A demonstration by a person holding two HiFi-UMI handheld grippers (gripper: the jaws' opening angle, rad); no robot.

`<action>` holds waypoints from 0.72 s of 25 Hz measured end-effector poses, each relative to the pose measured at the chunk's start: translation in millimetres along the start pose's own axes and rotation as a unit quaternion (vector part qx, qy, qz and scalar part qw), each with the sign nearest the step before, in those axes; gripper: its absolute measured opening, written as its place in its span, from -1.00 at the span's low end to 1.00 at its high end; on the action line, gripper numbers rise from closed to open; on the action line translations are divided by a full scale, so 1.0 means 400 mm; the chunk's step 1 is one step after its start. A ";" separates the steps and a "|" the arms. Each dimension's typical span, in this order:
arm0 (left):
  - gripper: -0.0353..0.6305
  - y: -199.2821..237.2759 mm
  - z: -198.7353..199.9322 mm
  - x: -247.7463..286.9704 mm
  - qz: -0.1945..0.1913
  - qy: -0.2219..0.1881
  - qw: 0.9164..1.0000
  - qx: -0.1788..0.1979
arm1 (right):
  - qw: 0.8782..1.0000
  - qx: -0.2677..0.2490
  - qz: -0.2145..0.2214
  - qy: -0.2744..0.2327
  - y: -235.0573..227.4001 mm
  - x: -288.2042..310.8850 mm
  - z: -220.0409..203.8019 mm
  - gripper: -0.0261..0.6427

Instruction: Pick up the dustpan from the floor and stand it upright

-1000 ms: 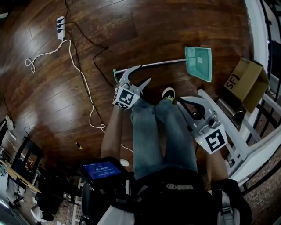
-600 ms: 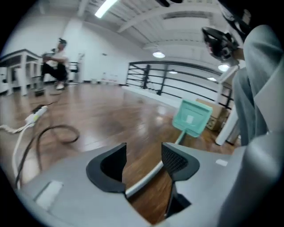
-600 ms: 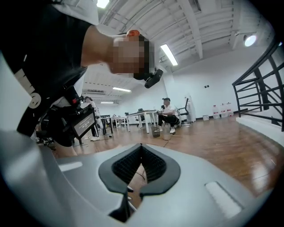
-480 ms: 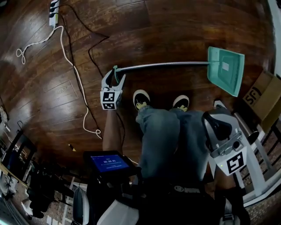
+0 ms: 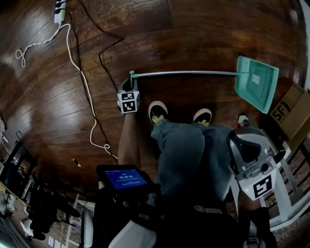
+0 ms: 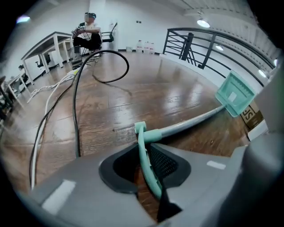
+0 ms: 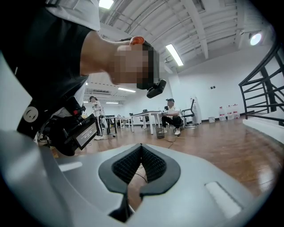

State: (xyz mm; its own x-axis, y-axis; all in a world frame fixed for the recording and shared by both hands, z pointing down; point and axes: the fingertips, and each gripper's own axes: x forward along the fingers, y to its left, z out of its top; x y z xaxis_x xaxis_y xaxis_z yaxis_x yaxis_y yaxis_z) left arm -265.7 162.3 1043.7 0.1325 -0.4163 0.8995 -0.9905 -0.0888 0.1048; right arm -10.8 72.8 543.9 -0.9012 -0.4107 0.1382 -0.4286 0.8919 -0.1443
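The teal dustpan (image 5: 256, 82) lies flat on the wooden floor, its long grey pole (image 5: 184, 73) running left to a teal loop handle (image 5: 131, 74). My left gripper (image 5: 129, 81) points down at that handle end. In the left gripper view the loop handle (image 6: 146, 164) runs between the pads, and the closing jaws of the left gripper (image 6: 143, 153) pinch it. The pan (image 6: 234, 94) lies far right there. My right gripper (image 5: 244, 145) hangs by the person's right leg, away from the dustpan. In its own view the right gripper (image 7: 141, 153) holds nothing, pads together.
A white cable (image 5: 82, 82) and a black cable (image 5: 104, 53) trail over the floor left of the handle, from a power strip (image 5: 58, 9). A cardboard box (image 5: 290, 114) sits right of the pan. The person's shoes (image 5: 157, 111) stand just below the pole. A white frame (image 5: 286, 193) stands at the right.
My left gripper dropped down to the handle end and its jaws closed onto the teal loop. The right gripper sank lower beside the leg. The dustpan has stayed flat on the floor.
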 end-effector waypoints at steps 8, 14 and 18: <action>-0.62 -0.033 0.073 -0.057 -0.015 -0.033 0.999 -0.029 | 0.999 0.033 -0.015 -0.008 -0.020 -0.009 0.014 -0.92; -0.58 -0.121 0.289 -0.350 0.006 -0.082 0.997 0.013 | 0.996 0.080 -0.024 -0.021 0.006 -0.045 0.201 -0.92; -0.55 -0.240 0.495 -0.595 0.011 -0.125 0.991 0.037 | 0.995 0.086 -0.031 -0.046 0.029 -0.101 0.416 -0.92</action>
State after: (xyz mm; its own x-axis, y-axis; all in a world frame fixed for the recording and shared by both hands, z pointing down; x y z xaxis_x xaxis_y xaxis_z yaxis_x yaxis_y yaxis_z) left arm -194.9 90.6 735.5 0.1238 -0.6287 0.7677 -0.9893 -0.1383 0.0463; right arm 10.0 68.4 373.7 -0.8711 -0.4869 0.0637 -0.4816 0.8217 -0.3048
